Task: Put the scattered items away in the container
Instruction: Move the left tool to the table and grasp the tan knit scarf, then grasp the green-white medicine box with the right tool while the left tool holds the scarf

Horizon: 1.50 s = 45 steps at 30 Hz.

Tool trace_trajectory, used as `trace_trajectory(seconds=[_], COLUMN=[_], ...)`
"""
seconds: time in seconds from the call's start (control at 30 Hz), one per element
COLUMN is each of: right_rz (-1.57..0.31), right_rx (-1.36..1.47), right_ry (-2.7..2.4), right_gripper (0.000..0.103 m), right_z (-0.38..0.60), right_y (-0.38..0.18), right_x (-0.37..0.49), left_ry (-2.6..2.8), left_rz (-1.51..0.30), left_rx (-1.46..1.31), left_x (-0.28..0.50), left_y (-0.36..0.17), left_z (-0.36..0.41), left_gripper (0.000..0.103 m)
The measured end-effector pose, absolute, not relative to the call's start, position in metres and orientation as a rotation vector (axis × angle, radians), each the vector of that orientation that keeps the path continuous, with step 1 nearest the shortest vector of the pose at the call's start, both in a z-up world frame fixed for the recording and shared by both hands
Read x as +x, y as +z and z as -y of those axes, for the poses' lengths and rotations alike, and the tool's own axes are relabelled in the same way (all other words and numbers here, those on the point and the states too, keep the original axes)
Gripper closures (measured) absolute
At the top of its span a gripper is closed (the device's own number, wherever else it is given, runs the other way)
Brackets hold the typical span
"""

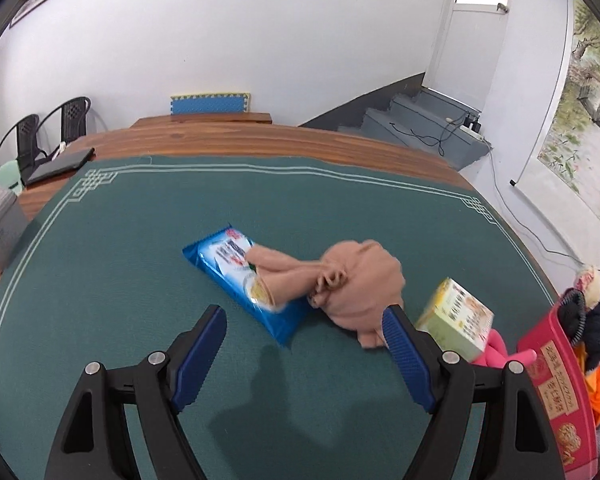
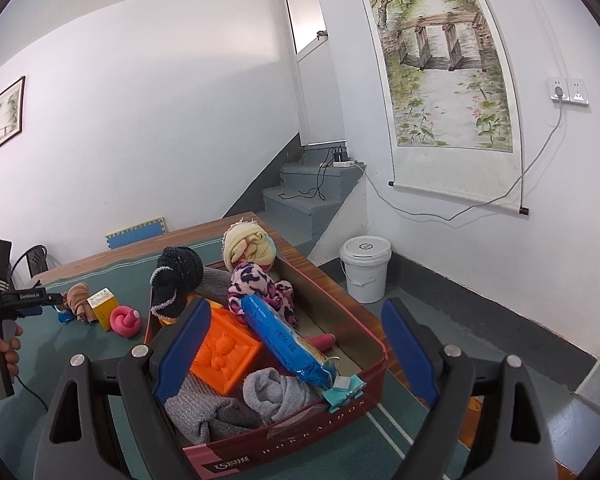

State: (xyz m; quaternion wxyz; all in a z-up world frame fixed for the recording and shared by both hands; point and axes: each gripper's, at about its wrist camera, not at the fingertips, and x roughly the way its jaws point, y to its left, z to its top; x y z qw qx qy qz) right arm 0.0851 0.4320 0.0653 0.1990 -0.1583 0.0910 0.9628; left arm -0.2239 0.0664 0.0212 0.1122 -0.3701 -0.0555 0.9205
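The left gripper (image 1: 304, 344) is hanging low over the green table mat (image 1: 120, 280) in the lower middle of the left wrist view, with its two blue fingers spread wide and holding nothing. Just beyond its right finger a tan cloth bundle (image 1: 356, 288) is lying on the mat, and one end of it is resting across a blue snack packet (image 1: 240, 280) in the centre of the frame. At the lower right of the same view a small yellow-green box (image 1: 456, 320) is standing beside a pink coiled toy (image 1: 496, 350), both of them near the red box (image 1: 556, 380) at the right edge but outside it. The right gripper (image 2: 296, 344) is also standing open and empty, hovering over this red box in the lower middle of the right wrist view. Inside the box many things are already lying: an orange mould (image 2: 224, 356), a second blue packet (image 2: 288, 340), grey cloths (image 2: 236, 404), a black knitted piece (image 2: 178, 280), a pink spotted cloth (image 2: 256, 288) and a cream bundle (image 2: 248, 246) at the far end. I am judging the tidying as well advanced but not complete, because the tan bundle, the blue packet, the small box and the pink toy are lying on the mat, apart from the container.
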Motion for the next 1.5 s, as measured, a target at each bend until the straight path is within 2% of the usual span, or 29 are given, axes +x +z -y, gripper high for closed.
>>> trace_trajectory(seconds=[0.2, 0.3, 0.5, 0.8, 0.87, 0.93, 1.13, 1.5], right_rz=[-0.188, -0.139, -0.101, -0.12, -0.117, -0.114, -0.113, -0.102], right_rx=[-0.478, -0.483, -0.498, -0.468, -0.463, -0.46, -0.453, -0.463], right_ry=[2.677, 2.672, 2.679, 2.688, 2.69, 2.691, 2.683, 2.652], right_gripper=[0.013, 0.013, 0.013, 0.013, 0.013, 0.013, 0.013, 0.013], right_z=[-0.426, -0.42, -0.416, -0.418, -0.418, -0.417, -0.419, -0.422], right_y=[0.062, 0.061, 0.059, 0.061, 0.062, 0.062, 0.062, 0.06], right_x=[0.077, 0.074, 0.07, 0.073, 0.074, 0.074, 0.074, 0.072], left_ry=[2.636, 2.559, 2.486, 2.594, 2.618, 2.636, 2.689, 2.86], left_rz=[0.388, 0.443, 0.341, 0.18, 0.154, 0.164, 0.194, 0.108], left_rx=[-1.117, -1.093, -1.13, -1.287, -1.278, -1.27, -1.243, -1.056], left_x=[-0.25, -0.254, -0.256, -0.276, -0.272, -0.265, -0.246, -0.163], left_y=[0.023, 0.028, 0.029, 0.003, 0.004, 0.006, 0.01, 0.039], left_z=[-0.049, -0.057, -0.104, -0.13, -0.131, -0.127, -0.115, -0.073], left_gripper=[0.021, 0.021, 0.021, 0.022, 0.039, 0.043, 0.044, 0.044])
